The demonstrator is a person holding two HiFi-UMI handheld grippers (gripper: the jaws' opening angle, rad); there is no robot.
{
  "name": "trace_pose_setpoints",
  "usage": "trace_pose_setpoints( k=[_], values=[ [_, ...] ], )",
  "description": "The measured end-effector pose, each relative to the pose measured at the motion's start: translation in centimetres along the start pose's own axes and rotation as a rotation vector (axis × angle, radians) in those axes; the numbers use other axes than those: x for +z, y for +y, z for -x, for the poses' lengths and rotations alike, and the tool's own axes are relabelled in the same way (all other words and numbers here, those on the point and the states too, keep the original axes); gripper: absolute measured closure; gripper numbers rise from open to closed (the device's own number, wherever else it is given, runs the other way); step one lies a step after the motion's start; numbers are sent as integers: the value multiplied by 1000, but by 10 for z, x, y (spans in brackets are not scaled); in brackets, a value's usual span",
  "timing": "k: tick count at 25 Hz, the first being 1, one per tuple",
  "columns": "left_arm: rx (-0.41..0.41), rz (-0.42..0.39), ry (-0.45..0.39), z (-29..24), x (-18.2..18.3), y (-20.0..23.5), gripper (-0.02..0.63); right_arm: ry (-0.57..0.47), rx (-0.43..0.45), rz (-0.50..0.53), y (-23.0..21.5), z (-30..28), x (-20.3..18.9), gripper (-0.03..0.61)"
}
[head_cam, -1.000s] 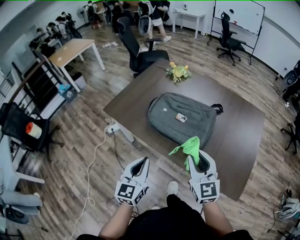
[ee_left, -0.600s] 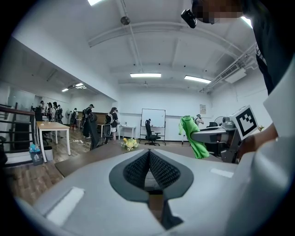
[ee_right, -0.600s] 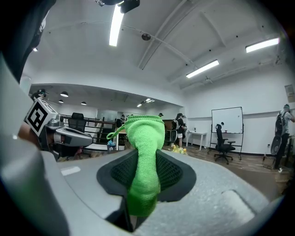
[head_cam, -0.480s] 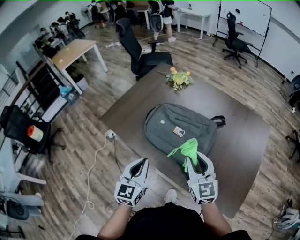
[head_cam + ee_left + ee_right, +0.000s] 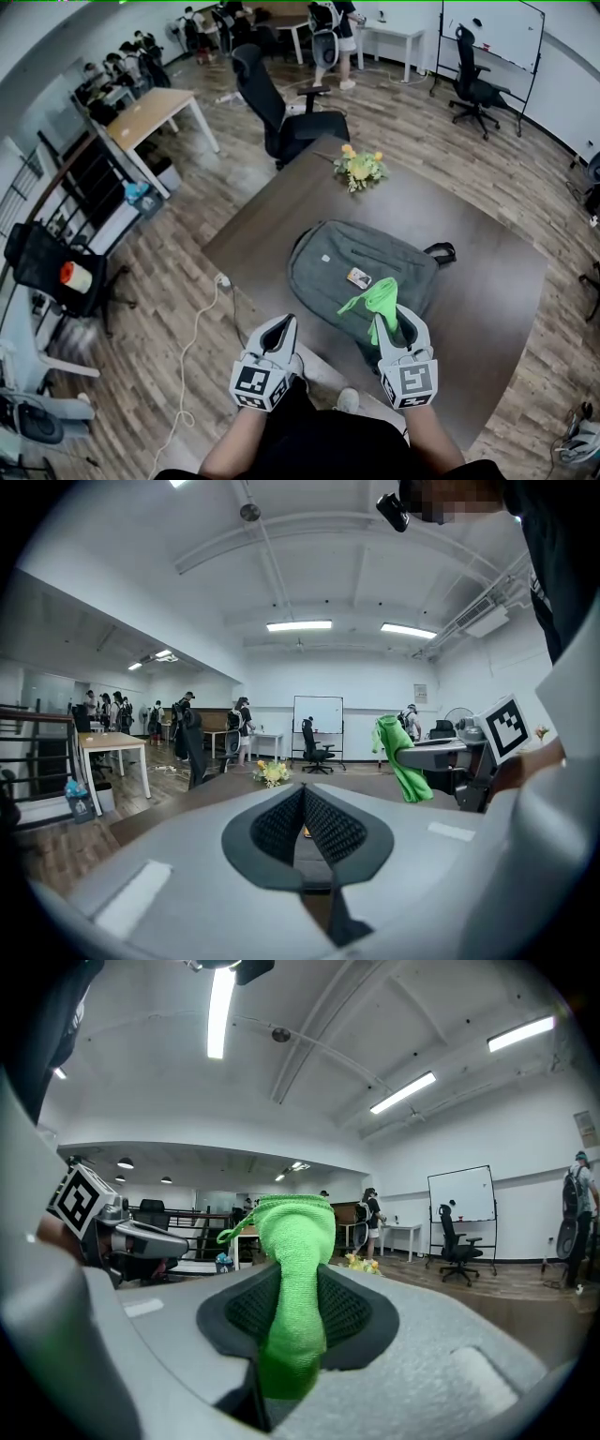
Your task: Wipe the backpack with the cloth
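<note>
A grey-green backpack point(image 5: 361, 272) lies flat on the dark brown table point(image 5: 487, 281), a small tag on its front. My right gripper point(image 5: 393, 323) hangs over the backpack's near edge, shut on a bright green cloth point(image 5: 380, 300) that sticks up from the jaws; the cloth point(image 5: 292, 1269) fills the right gripper view. My left gripper point(image 5: 278, 328) is shut and holds nothing, hovering off the table's near-left edge over the floor. In the left gripper view the jaws point(image 5: 304, 822) meet, and the right gripper with the cloth point(image 5: 401, 757) shows to the right.
A small bunch of yellow flowers point(image 5: 359, 168) stands at the table's far end. A black office chair point(image 5: 286, 108) sits behind it. A white cable point(image 5: 192, 328) runs over the wood floor at left. Desks, chairs and people fill the back of the room.
The view has shifted so the table and backpack sit slightly lower and nearer. Both grippers keep their places in view, the right still holding the cloth.
</note>
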State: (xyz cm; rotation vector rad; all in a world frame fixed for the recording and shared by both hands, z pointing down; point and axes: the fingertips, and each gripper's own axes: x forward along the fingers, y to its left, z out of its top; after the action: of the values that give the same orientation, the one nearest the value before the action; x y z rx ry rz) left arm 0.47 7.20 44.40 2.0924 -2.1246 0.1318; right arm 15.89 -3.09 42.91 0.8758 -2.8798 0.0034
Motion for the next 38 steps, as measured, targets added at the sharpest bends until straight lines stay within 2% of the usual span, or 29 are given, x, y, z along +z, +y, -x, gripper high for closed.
trace_pose_setpoints(
  k=[5, 22, 27, 33, 38],
  values=[
    [-31, 4, 2, -24, -1, 17, 595, 9, -24, -4, -4, -25, -1, 468],
    [-234, 1, 50, -139, 9, 110, 595, 105, -176, 0, -15, -150, 4, 466],
    [-297, 13, 73, -160, -1, 128, 595, 138, -212, 0, -10, -177, 0, 466],
    [-387, 2, 85, -178, -4, 141, 595, 189, -245, 10, -5, -209, -17, 466],
    [-427, -1, 107, -189, -12, 148, 595, 275, -235, 49, -5, -234, -52, 466]
  ],
)
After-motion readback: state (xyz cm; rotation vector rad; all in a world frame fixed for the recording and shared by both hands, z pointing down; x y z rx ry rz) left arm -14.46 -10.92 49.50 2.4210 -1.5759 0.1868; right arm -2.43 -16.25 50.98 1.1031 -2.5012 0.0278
